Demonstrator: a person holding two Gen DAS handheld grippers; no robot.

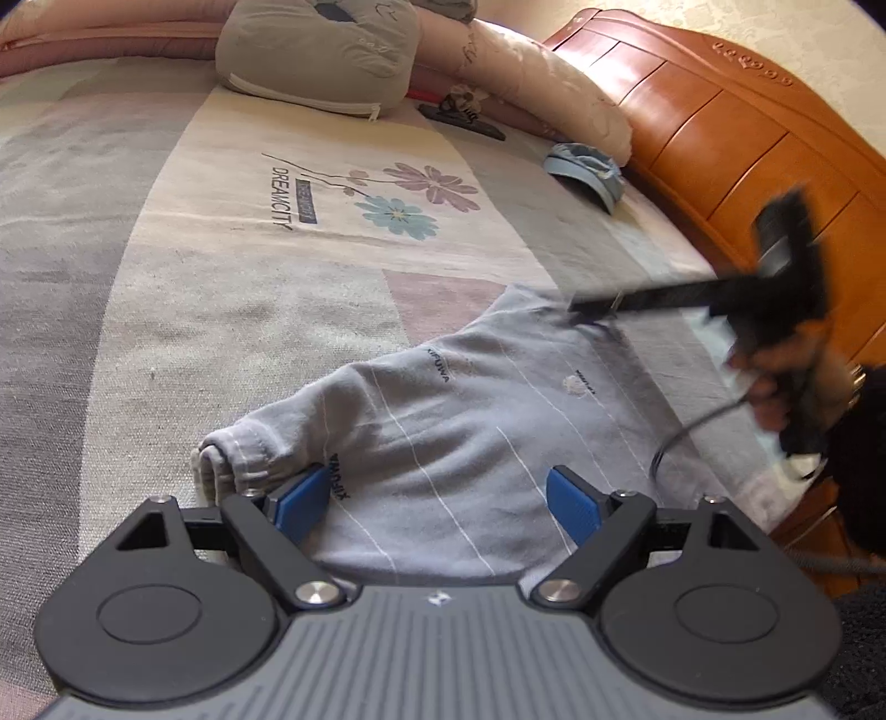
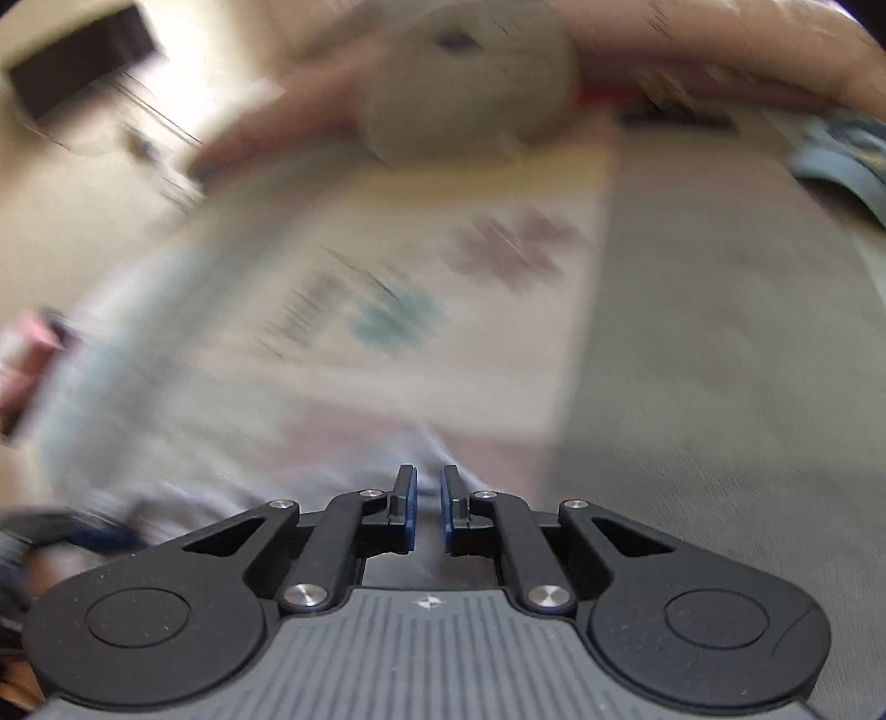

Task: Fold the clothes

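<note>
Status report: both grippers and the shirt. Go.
Left gripper open, low over grey shirt. Right gripper nearly shut at shirt's far edge; grip unclear, view blurred. Nothing on shirt.

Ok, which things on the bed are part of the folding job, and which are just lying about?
Part of the job:
- grey top, spread on the bed sheet
- left gripper, open over its hem
- right gripper, nearly closed with cloth in the gap; grip unclear

Lying about:
- grey pillow
- pink quilt
- blue cloth
- dark hanger
</note>
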